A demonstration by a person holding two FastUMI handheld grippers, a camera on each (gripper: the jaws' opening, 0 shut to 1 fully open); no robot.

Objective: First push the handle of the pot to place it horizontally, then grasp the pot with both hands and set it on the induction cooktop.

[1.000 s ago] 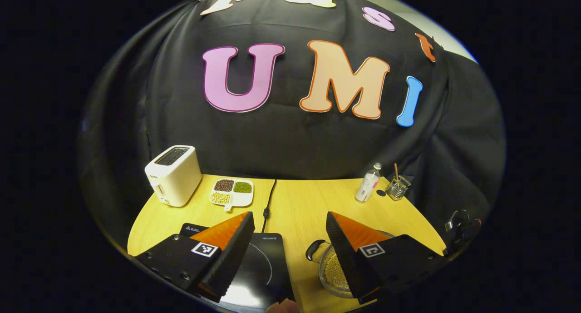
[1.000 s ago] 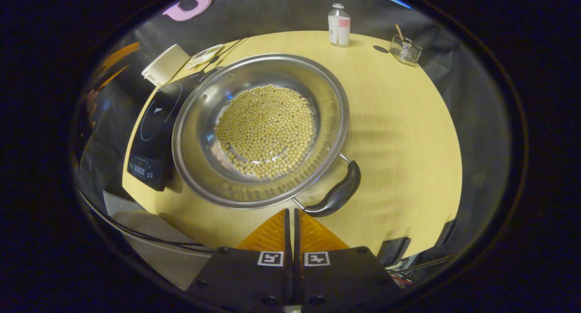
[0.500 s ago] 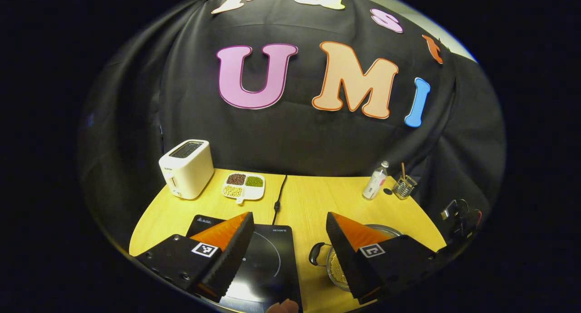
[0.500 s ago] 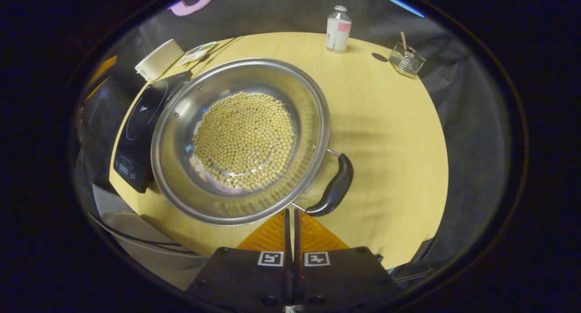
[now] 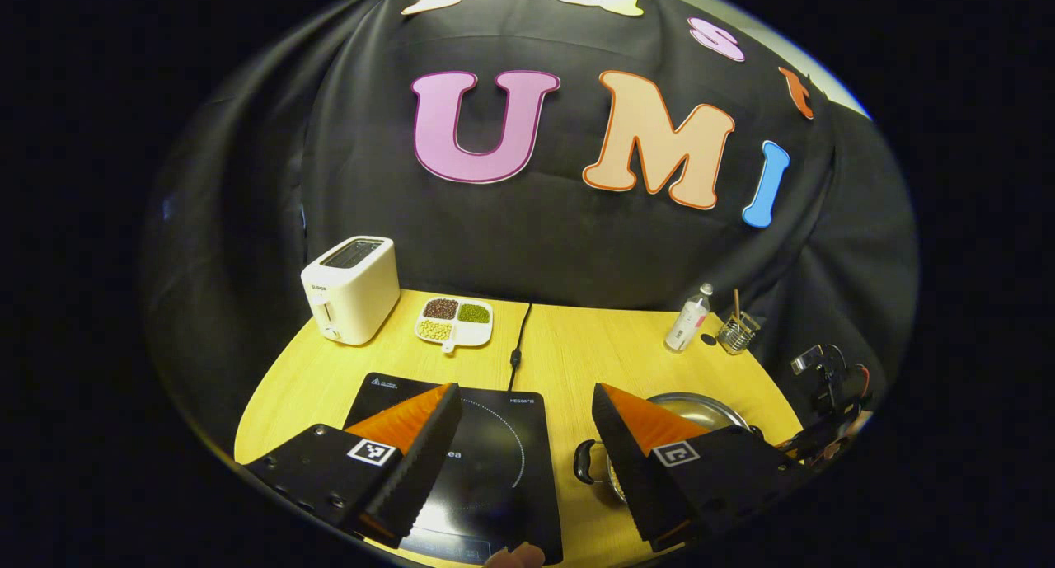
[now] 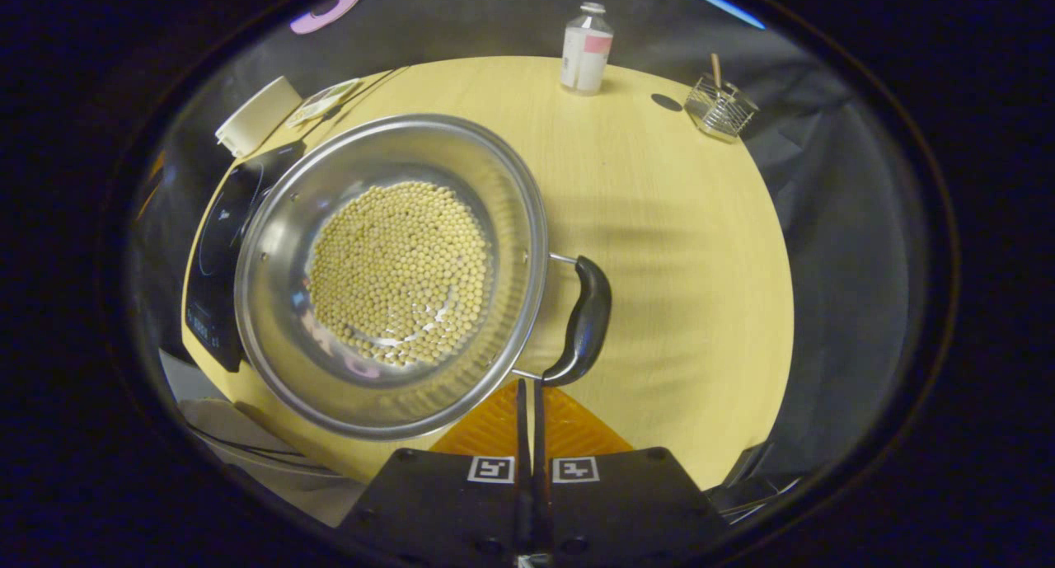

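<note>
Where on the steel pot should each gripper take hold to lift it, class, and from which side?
Grip the pot by its two black loop handles. The right gripper should probably open and close on the handle from the pot's outer side; the left gripper, already open, on the opposite handle. Each handle stands off the rim on wire posts, leaving room for fingers.

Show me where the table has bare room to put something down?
The widest bare patch of table lies beside the pot on its handle side, running back toward the bottle and wire basket. A narrower bare strip sits between the toaster and the cooktop. It is crowded where pot and cooktop sit close together.
</note>
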